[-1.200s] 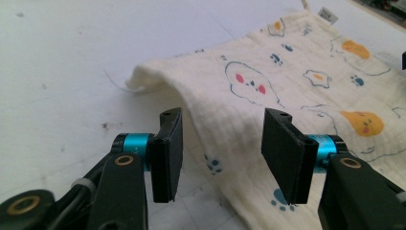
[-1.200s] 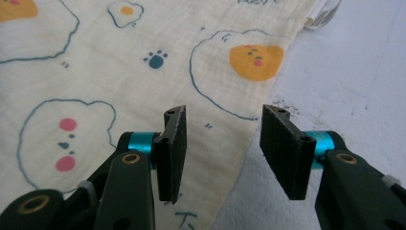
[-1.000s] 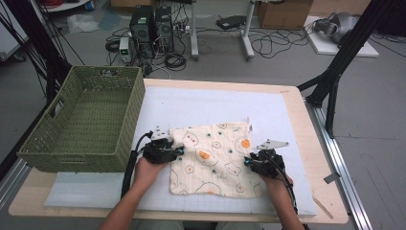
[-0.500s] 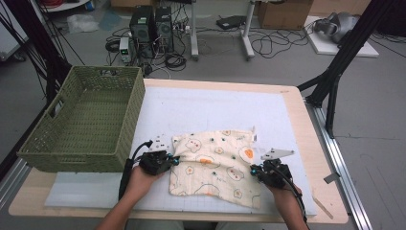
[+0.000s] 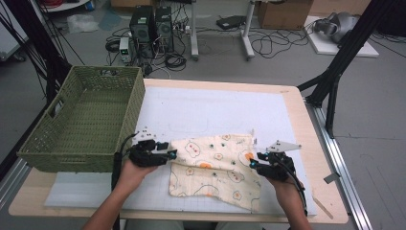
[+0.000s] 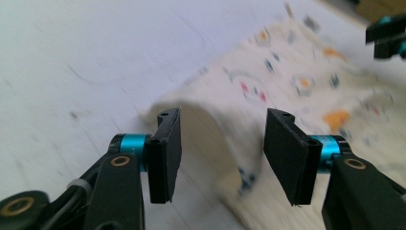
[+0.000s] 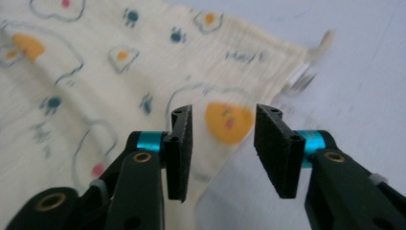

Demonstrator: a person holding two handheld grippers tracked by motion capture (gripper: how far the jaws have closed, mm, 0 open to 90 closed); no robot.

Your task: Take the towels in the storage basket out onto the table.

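Lying folded on the white mat (image 5: pixel 201 110), the patterned cloth (image 5: pixel 215 170) sits near the table's (image 5: pixel 297 103) front edge, between the two grippers. The left gripper (image 5: pixel 168 155) is at the cloth's left edge, its jaws just sprung apart; in the left gripper view a raised curl of cloth (image 6: pixel 210 129) stands in the gap, neither pad pressing on it. Over on the other side, the right gripper (image 5: pixel 253 164) hovers at the right edge, jaws likewise just parted, with the cloth (image 7: pixel 143 76) below the gap and nothing pinched. To the left, the green wicker basket (image 5: pixel 45 143) stands half on the table, well clear of the cloth, and its woven floor looks bare
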